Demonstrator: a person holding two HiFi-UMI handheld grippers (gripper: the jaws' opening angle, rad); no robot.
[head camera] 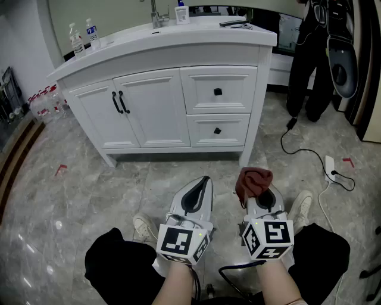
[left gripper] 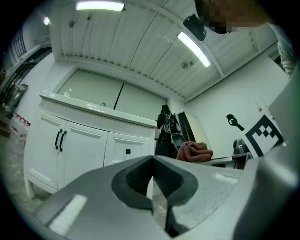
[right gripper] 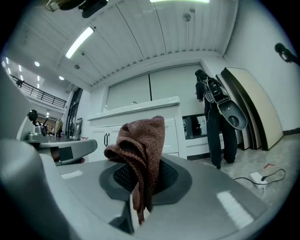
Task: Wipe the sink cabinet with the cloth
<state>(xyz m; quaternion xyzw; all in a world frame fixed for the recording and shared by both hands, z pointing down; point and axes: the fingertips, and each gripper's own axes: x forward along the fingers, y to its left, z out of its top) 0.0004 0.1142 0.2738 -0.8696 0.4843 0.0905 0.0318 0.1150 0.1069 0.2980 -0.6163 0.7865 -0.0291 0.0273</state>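
Observation:
The white sink cabinet stands ahead of me, with two doors, two drawers and a countertop; it also shows as the cabinet and the cabinet. My right gripper is shut on a brown-red cloth, which bunches up above the jaws as the cloth. My left gripper is shut with nothing in it, its tips meeting in the left gripper view. Both grippers are held low, well short of the cabinet front.
Water bottles, a faucet and small items sit on the countertop. A person in dark clothes stands at the right. A cable and power strip lie on the marble floor. My shoes are below.

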